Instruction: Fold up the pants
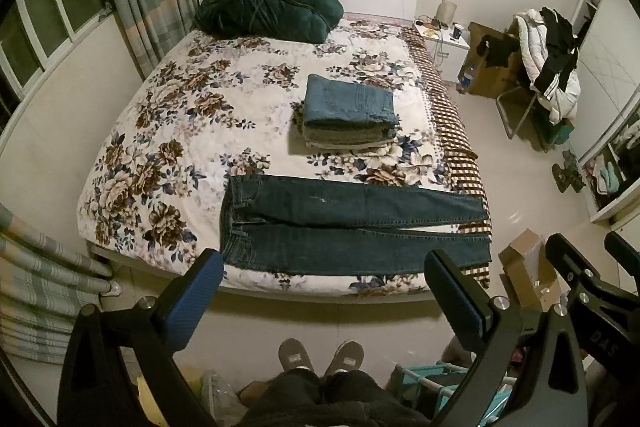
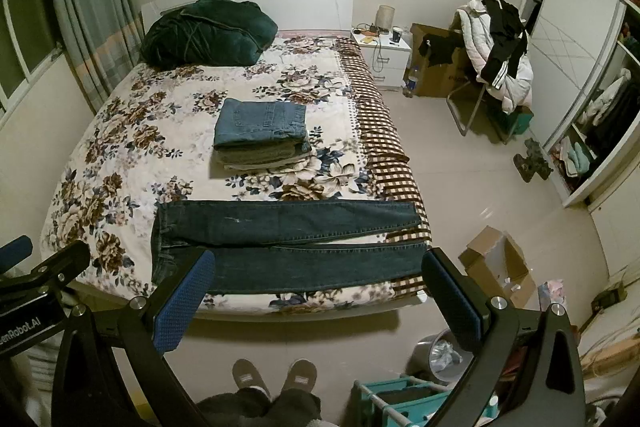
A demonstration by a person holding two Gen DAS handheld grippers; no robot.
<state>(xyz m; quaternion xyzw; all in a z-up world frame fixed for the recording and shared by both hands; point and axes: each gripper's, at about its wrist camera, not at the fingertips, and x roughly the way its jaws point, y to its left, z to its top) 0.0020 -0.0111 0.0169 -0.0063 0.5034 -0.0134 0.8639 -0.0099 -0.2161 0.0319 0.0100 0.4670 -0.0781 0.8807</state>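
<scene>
Dark blue jeans lie flat along the near edge of the bed, waist to the left, legs to the right. They also show in the right wrist view. My left gripper is open and empty, held above the floor in front of the jeans. My right gripper is open and empty, also short of the bed's near edge. A stack of folded pants sits mid-bed, light blue jeans on top, and shows in the right wrist view too.
A dark green blanket lies at the headboard. A nightstand, a chair piled with clothes, a cardboard box and a wardrobe are to the right. My slippered feet stand before the bed.
</scene>
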